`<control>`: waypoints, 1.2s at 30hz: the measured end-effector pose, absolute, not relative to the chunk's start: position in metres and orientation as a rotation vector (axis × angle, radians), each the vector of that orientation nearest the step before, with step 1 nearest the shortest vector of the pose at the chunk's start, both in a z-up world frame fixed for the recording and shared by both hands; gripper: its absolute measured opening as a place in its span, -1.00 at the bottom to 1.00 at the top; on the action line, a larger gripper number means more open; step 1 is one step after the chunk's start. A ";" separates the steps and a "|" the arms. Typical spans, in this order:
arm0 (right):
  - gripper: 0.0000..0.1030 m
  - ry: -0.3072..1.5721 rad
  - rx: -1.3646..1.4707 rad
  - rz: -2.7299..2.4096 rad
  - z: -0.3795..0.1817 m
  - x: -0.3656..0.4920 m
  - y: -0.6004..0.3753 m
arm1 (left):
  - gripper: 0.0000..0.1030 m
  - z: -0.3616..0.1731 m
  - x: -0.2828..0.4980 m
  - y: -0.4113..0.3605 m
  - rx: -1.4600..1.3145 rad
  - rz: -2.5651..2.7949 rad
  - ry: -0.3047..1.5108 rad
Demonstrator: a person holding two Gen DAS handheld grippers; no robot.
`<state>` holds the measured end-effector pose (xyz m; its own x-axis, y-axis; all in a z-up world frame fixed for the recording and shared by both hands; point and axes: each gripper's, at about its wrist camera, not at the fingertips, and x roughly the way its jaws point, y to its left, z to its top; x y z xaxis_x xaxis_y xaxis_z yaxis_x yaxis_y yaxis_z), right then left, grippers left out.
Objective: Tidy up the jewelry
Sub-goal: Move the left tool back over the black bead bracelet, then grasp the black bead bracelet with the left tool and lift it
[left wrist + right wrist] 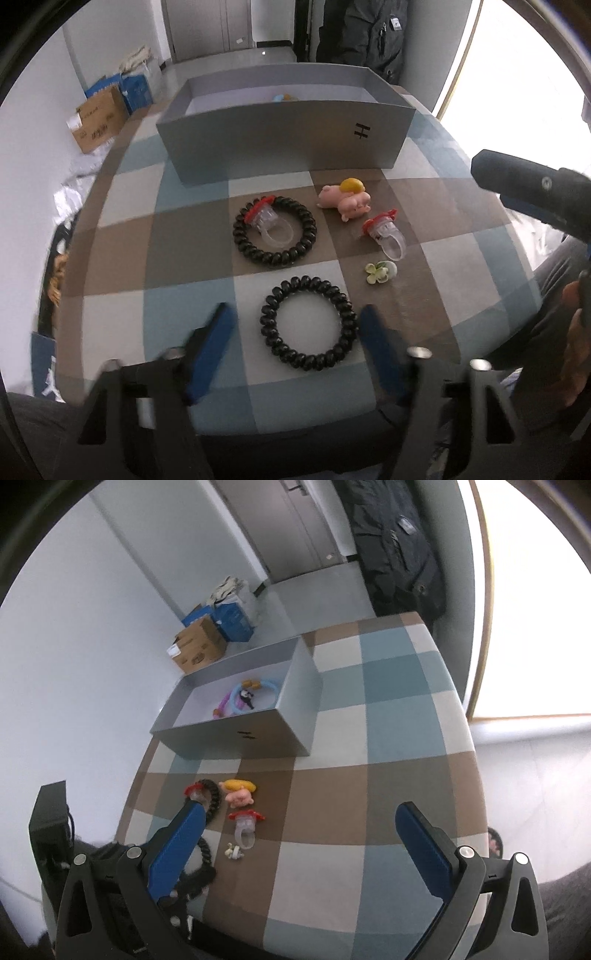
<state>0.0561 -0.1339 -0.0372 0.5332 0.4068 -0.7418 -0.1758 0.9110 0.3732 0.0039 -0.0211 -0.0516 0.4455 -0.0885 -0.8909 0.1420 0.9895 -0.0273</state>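
Left wrist view is filled at its near edge by the left gripper [295, 325], whose blue jaws are set partly open on either side of a black spiral hair tie [308, 323] lying flat on the checked desk [122, 251]; no contact of pad and tie can be made out. Beyond it, a small pale flower clip [380, 272] and a clear ring with a red top [384, 236] are seen, then a second black spiral hair tie [275, 232] with another red-topped clear ring [267, 221] lying inside its loop. Pink pig figures [345, 201] with a yellow piece are placed just behind. Farthest stands a grey box [280, 144], open at the top and marked on its front wall with two black strokes resembling "H"; coloured trinkets are glimpsed inside. A brown carton [98, 120] with unreadable print is seen on the floor. In the right wrist view, the right gripper [299, 823] is held wide open above the desk with nothing between its jaws.
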 end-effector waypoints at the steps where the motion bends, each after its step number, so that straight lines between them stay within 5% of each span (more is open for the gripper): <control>1: 1.00 0.952 0.273 0.349 -0.038 0.057 -0.135 | -0.14 -0.051 0.005 -0.022 0.054 -0.162 1.100; 7: 1.00 0.967 0.286 0.341 -0.041 0.058 -0.136 | -0.31 -0.047 0.003 -0.021 0.022 -0.188 1.106; 29: 0.98 1.018 0.162 0.442 -0.050 0.033 -0.099 | -0.31 -0.032 0.020 0.037 -0.319 -0.208 1.076; 36: 0.46 1.078 0.147 0.523 -0.063 0.012 -0.076 | -0.31 -0.024 0.027 0.056 -0.413 -0.195 1.032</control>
